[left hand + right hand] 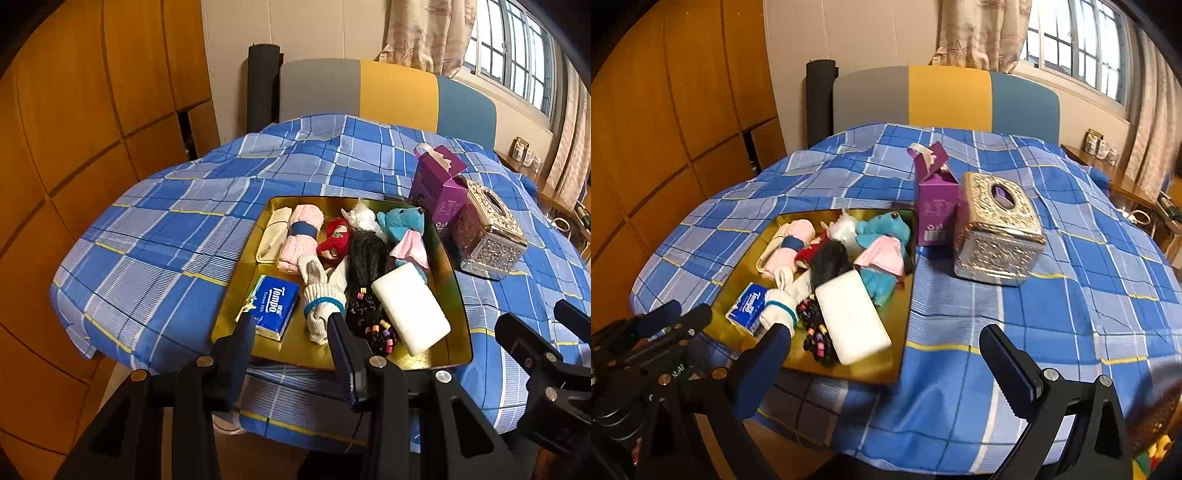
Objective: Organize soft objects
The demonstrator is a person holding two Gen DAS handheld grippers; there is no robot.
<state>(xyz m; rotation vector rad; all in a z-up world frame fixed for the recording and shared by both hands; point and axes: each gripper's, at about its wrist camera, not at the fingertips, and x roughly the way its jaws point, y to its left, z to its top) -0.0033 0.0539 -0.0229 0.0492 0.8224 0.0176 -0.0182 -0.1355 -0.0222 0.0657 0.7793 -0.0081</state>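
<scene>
In the left wrist view, we see our left tongs (291, 334) spread apart at the bottom centre, pinching nothing, their tips over the near edge of the gold tray (456, 295). The tray sits mid-frame on the worktop, which is draped in a blue checked cloth (166, 229). In the tray lie a rolled pink towel (301, 240), a Tempo tissue pack (275, 306), a white sock (319, 299), a black hair bundle (367, 262), a white foam block (410, 308) and a blue plush toy (400, 221). A purple box (437, 188) and an ornate tissue box (487, 236) stand just right of the tray.

In the right wrist view, our right tongs (886, 349) are opened wide at the bottom, empty, one finger before the tray's near left corner, the other over bare cloth. The tray fills the centre left of the frame; the left tongs show at the lower left edge.
</scene>
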